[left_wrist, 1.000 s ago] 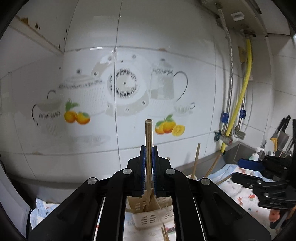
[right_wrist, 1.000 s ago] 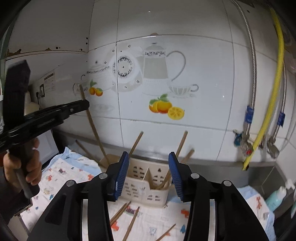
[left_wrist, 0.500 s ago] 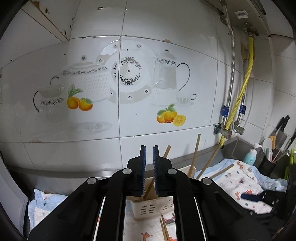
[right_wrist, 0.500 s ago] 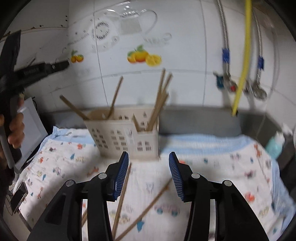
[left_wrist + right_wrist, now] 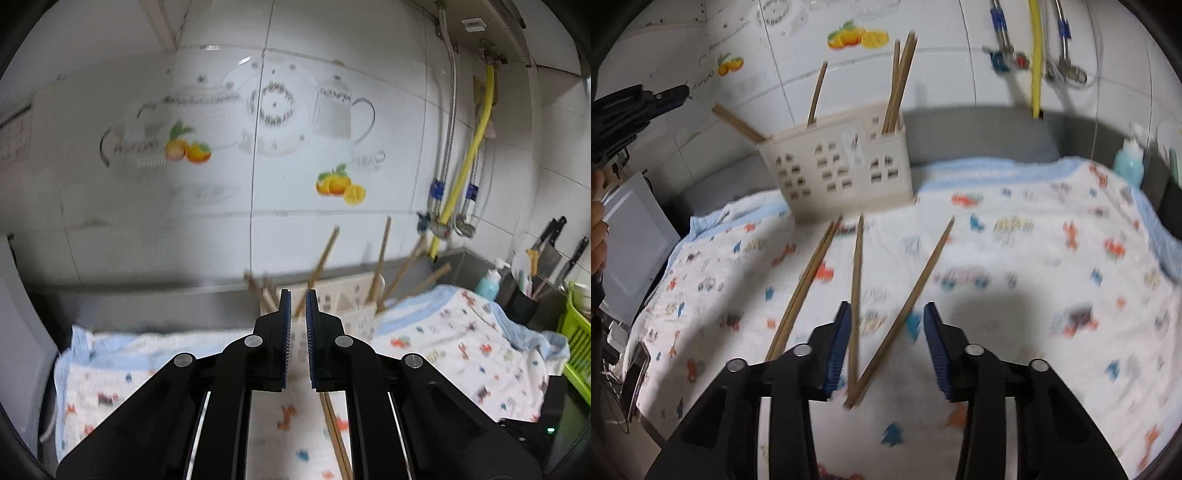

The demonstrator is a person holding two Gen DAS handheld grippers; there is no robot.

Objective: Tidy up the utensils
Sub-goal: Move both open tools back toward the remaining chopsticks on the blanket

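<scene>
Along the back edge of the tabletop [image 5: 1015, 129], against the tiled wall [image 5: 942, 74], the cream utensil holder [image 5: 838, 173] is standing on the printed cloth [image 5: 1015, 266]. Several chopsticks are leaning upright in its compartments: a bunch at its right end [image 5: 899, 81], one near the middle [image 5: 817, 94], one slanting out at its left [image 5: 737, 123]. In front of it, four loose chopsticks are lying on the cloth: a touching pair [image 5: 803, 284] on the left, a single one [image 5: 855, 295] in the middle, another [image 5: 905, 306] angling to the right. The cloth to the right of these is lying bare as far as the blue bottle [image 5: 1128, 162] near its far corner.

The right gripper [image 5: 886, 347] is pointing down over the near ends of the middle and right chopsticks, its jaws standing wide apart and closed on nothing. The left gripper [image 5: 297, 332] is facing the wall and the holder, level, its blue pads [image 5: 285, 332] drawn nearly together with a narrow slit between and nothing in it. In the right wrist view it is appearing at the far left edge, cut off.

Both views are blurring; the holder's compartment dividers are hard to make out. In the left wrist view the gripper body is hiding most of the loose pair.
</scene>
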